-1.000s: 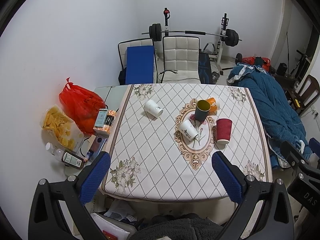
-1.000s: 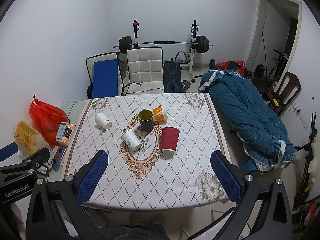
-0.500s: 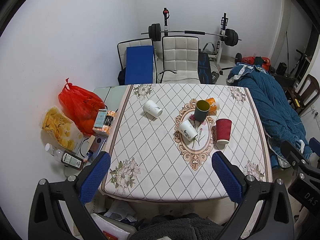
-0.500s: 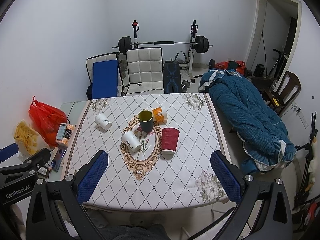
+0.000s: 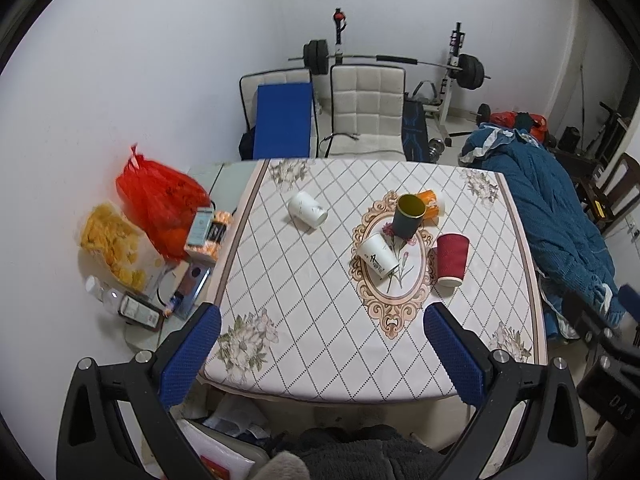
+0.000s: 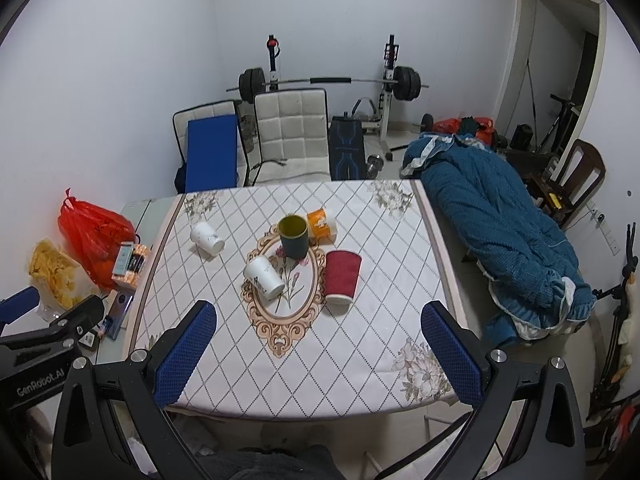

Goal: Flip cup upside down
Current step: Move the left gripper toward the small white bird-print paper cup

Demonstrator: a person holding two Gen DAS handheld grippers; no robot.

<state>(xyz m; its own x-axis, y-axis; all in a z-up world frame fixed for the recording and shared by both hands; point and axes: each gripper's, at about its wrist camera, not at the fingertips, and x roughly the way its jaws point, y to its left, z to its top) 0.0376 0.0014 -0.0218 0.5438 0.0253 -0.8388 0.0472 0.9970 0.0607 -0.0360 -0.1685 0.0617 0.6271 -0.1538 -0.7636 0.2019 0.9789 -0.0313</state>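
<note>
Several cups sit on the table (image 5: 320,340) with the patterned cloth. A dark cup (image 5: 409,216) (image 6: 294,237) stands upright, mouth up, near the middle. A red cup (image 5: 451,260) (image 6: 341,277) stands mouth down beside it. A white cup (image 5: 376,255) (image 6: 264,278) lies on its side on the oval motif. Another white cup (image 5: 307,209) (image 6: 207,239) lies on its side at the left. An orange cup (image 5: 430,203) (image 6: 322,222) lies behind the dark cup. My left gripper (image 5: 320,354) and right gripper (image 6: 318,354) are both open and empty, high above the table's near edge.
A red bag (image 5: 156,196), a snack bag (image 5: 112,244) and small boxes (image 5: 208,232) lie on a low surface left of the table. A blue quilt (image 6: 500,232) lies to the right. White chairs (image 6: 292,132) and a barbell rack (image 6: 328,80) stand behind.
The left wrist view has shifted very slightly; the cups have not moved. Both grippers stay open.
</note>
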